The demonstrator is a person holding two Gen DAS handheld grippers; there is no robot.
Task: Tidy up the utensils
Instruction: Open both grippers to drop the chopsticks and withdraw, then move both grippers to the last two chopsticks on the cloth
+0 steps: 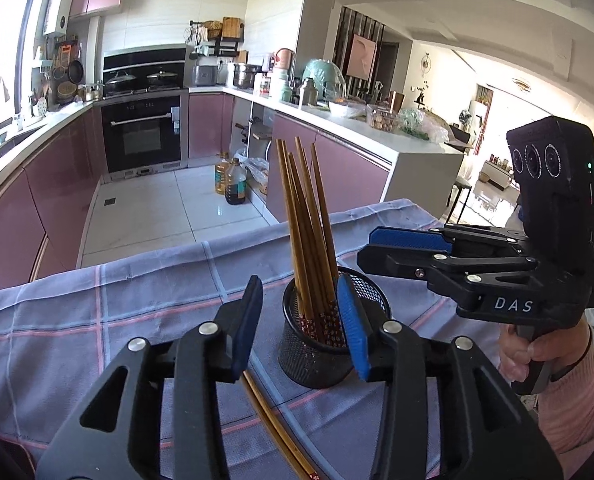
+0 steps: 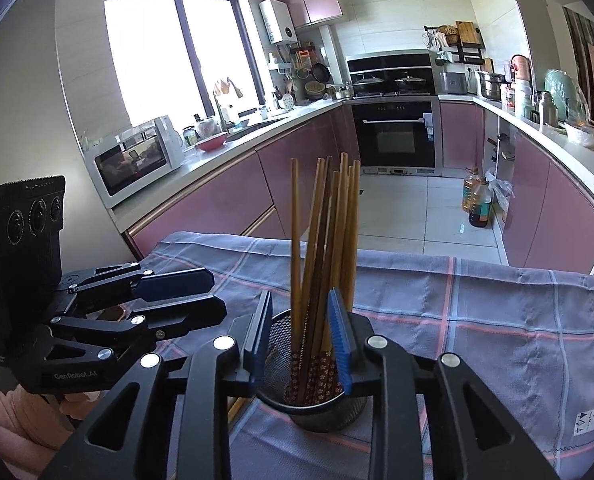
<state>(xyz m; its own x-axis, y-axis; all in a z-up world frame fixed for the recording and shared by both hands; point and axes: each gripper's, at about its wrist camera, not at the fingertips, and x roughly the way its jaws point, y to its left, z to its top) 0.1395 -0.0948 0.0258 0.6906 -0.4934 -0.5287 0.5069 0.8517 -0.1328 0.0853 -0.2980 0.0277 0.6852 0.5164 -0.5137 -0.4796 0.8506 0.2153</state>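
Observation:
A black mesh cup point(image 1: 321, 364) stands on the checked blue cloth point(image 1: 145, 312) and holds several wooden chopsticks point(image 1: 305, 224) upright. My left gripper point(image 1: 301, 324) is open just in front of the cup. A pair of loose chopsticks point(image 1: 275, 428) lies on the cloth under it. My right gripper point(image 2: 301, 332) is open above the cup point(image 2: 317, 404), with the chopsticks point(image 2: 325, 240) standing between its fingers. It also shows in the left wrist view point(image 1: 401, 248), to the right of the cup. The left gripper point(image 2: 201, 292) shows at the left of the right wrist view.
The cloth-covered table ends at its far edge point(image 1: 225, 240), with the tiled kitchen floor beyond. Oil bottles point(image 1: 231, 180) stand on the floor by pink cabinets. A microwave point(image 2: 137, 160) sits on the left counter.

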